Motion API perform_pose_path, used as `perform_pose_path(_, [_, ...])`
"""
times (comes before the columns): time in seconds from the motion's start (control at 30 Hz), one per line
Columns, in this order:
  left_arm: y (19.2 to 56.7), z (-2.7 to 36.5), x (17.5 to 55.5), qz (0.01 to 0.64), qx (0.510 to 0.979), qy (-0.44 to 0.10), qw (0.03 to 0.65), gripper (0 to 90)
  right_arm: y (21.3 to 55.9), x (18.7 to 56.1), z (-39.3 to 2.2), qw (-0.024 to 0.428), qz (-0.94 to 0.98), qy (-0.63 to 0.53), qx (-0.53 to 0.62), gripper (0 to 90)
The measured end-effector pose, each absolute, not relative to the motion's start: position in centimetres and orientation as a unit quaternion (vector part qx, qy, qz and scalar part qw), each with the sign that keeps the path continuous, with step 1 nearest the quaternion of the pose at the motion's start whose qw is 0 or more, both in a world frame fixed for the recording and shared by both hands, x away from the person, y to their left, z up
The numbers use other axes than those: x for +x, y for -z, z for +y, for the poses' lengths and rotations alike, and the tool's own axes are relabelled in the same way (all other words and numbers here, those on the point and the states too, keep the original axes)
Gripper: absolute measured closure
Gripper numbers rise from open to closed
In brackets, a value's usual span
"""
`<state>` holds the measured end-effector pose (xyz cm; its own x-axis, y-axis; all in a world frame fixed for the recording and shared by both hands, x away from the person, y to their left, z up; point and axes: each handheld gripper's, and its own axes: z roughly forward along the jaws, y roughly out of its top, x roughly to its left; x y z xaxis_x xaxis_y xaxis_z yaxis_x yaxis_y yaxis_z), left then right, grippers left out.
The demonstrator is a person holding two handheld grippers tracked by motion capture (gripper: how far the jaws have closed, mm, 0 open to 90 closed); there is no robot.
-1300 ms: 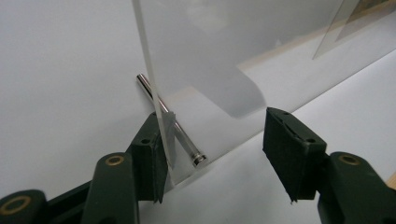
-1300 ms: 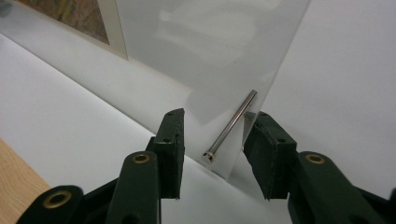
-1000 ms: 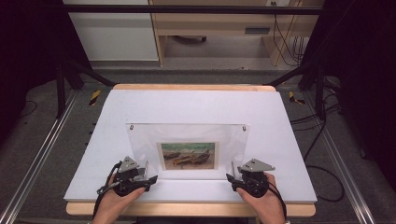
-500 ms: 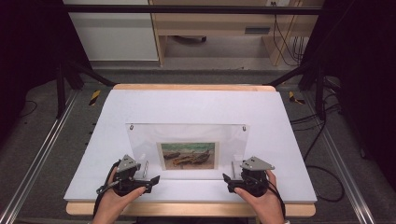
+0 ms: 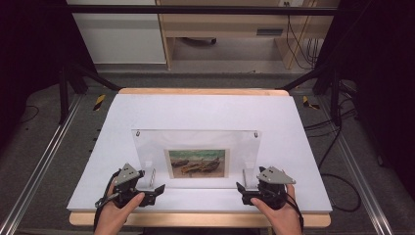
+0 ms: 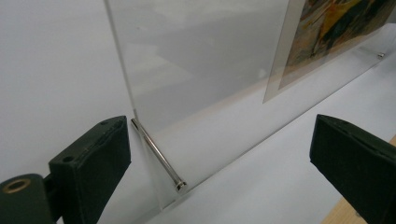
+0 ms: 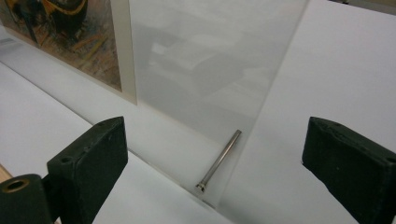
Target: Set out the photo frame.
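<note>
A clear acrylic picture frame (image 5: 195,142) stands upright on the white table top (image 5: 205,110), with a painting of boats (image 5: 198,163) in its lower middle. A metal pin (image 6: 159,154) sticks out at its lower left corner and another pin (image 7: 220,159) at its lower right corner. My left gripper (image 5: 155,193) sits at the left corner and has just been opening. Its jaws stand wide, the pin and corner lie between them, and the pads are off them. My right gripper (image 5: 243,192) has also just been opening, with its corner pin lying untouched between the wide jaws.
The wooden front edge (image 5: 195,219) of the table runs just under both hands. Metal rails (image 5: 44,161) flank the table on either side. A cabinet and cables (image 5: 298,39) stand far behind on the floor.
Both grippers' jaws have spread from nearly closed at the frame's lower corners to wide apart. The hands have hardly shifted, and the frame stands where it was.
</note>
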<state>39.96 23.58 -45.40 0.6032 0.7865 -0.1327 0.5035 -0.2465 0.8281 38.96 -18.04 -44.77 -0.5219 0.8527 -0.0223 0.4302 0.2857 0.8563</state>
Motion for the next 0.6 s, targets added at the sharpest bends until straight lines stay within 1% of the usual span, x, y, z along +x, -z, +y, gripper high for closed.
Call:
perform_pose_path(0.33, [44.4,26.1,38.1,0.42,0.759,-0.174,0.466,4.5,44.5,36.6,-20.3,0.27,0.746,-0.425,0.436,7.2])
perform_pose_path(0.6, [44.0,27.7,37.9,0.427,0.746,-0.216,0.463,4.1,44.7,36.0,-22.1,0.283,0.731,-0.425,0.452,6.8])
